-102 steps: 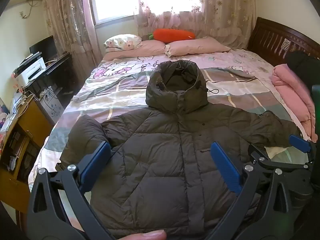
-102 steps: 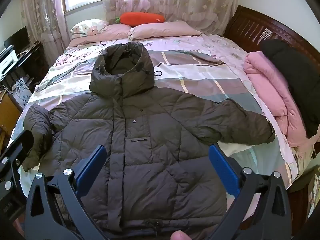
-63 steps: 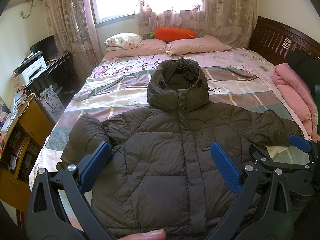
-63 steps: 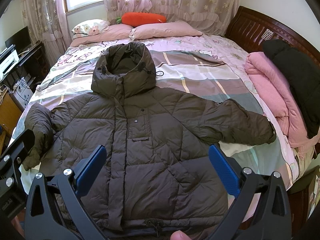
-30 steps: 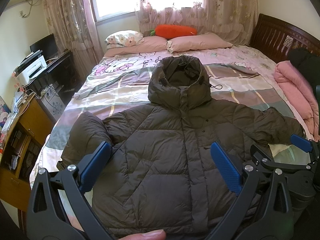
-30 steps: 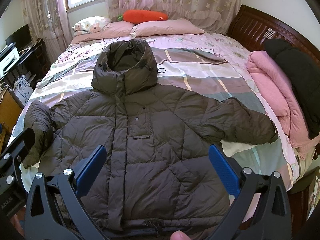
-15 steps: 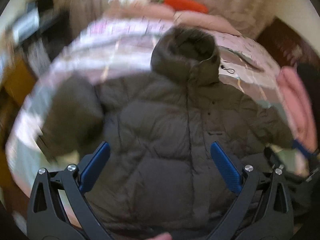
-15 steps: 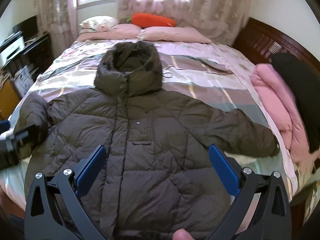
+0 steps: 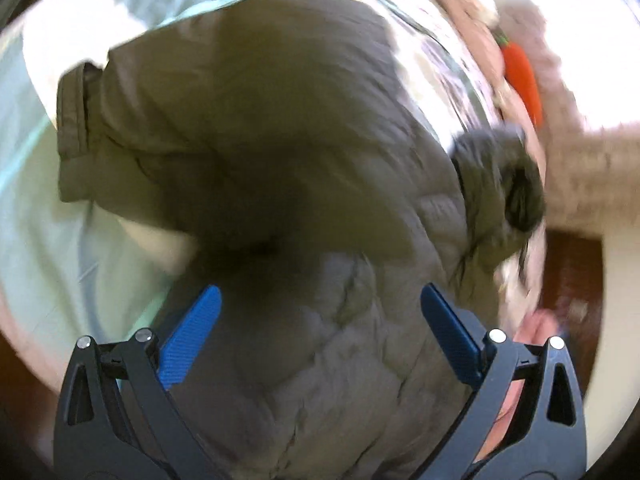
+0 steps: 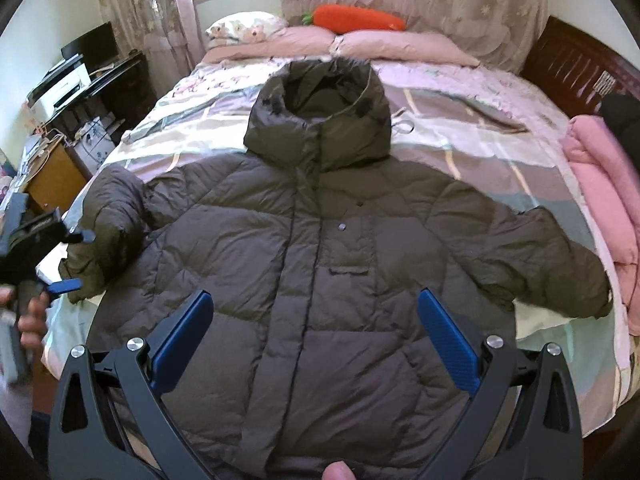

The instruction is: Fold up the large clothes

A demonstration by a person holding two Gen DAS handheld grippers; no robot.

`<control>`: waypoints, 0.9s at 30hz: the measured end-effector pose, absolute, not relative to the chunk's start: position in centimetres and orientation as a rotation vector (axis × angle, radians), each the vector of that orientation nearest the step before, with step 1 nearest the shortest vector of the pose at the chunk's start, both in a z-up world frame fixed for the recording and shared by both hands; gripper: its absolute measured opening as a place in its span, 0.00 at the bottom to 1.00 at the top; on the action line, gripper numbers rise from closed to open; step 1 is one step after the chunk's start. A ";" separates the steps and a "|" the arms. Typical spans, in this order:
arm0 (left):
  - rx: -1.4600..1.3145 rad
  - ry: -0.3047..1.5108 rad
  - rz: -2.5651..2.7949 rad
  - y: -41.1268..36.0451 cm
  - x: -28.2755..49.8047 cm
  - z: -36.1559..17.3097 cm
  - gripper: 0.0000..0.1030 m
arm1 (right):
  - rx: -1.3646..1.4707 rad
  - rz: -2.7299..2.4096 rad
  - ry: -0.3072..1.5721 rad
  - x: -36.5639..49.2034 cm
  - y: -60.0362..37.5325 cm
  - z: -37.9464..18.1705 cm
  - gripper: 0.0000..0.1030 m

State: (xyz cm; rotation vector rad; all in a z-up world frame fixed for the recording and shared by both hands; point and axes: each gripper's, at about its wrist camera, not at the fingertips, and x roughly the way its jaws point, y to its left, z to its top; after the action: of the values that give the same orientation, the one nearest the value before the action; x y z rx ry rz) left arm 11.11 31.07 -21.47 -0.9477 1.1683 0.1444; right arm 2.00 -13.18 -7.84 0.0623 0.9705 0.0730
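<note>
A dark olive hooded puffer jacket (image 10: 320,248) lies front up on the bed, sleeves spread and hood (image 10: 320,108) toward the pillows. My right gripper (image 10: 314,336) is open and empty above the jacket's lower front. My left gripper (image 9: 320,332) is open and empty, close over the jacket's left sleeve (image 9: 224,120); that view is blurred and rotated. The left gripper also shows in the right wrist view (image 10: 68,260) beside the left sleeve cuff (image 10: 104,232).
The bed (image 10: 480,120) has a patterned sheet, pink pillows (image 10: 400,46) and an orange carrot cushion (image 10: 356,18) at the head. Folded pink bedding (image 10: 600,184) lies at the right edge. A desk with a printer (image 10: 72,80) stands left of the bed.
My left gripper has swung fast to the left and down over the jacket's left sleeve, and its view has rotated. My right gripper has shifted slightly forward. Both stay open.
</note>
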 end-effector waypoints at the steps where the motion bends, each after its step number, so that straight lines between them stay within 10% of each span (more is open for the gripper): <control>1: -0.998 1.143 0.168 32.5 11.0 -22.2 0.98 | 0.067 0.076 0.981 2.2 -13.2 -8.1 0.99; 5: -1.181 1.016 0.355 38.4 9.6 -24.9 0.93 | 0.074 0.066 1.018 2.6 -13.6 -9.3 0.99; 7: -1.192 1.003 0.423 40.7 9.2 -25.9 0.24 | 0.073 0.062 1.035 2.6 -13.9 -9.9 0.99; 10: -1.242 0.957 0.422 43.7 8.6 -26.6 0.02 | 0.074 0.055 1.060 2.9 -14.3 -10.7 0.99; 18: -0.611 0.563 0.840 49.0 4.7 -13.4 0.00 | 0.108 0.064 1.098 2.8 -15.2 -11.4 0.99; 20: -0.468 0.518 1.009 49.1 3.2 -11.6 0.17 | 0.108 0.064 1.093 2.7 -15.4 -11.4 0.99; 22: -0.474 0.540 1.076 50.2 2.1 -11.9 0.86 | 0.108 0.064 1.091 2.6 -15.6 -11.3 0.99; 27: -0.952 0.727 0.829 53.0 0.9 -17.4 0.88 | 0.119 0.060 1.106 2.6 -15.8 -11.6 0.99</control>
State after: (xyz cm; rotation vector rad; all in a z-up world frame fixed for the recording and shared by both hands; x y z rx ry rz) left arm 0.91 53.04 -17.36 -0.9520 0.7273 0.8294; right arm 2.57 -15.82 -11.60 0.1190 1.1057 0.0599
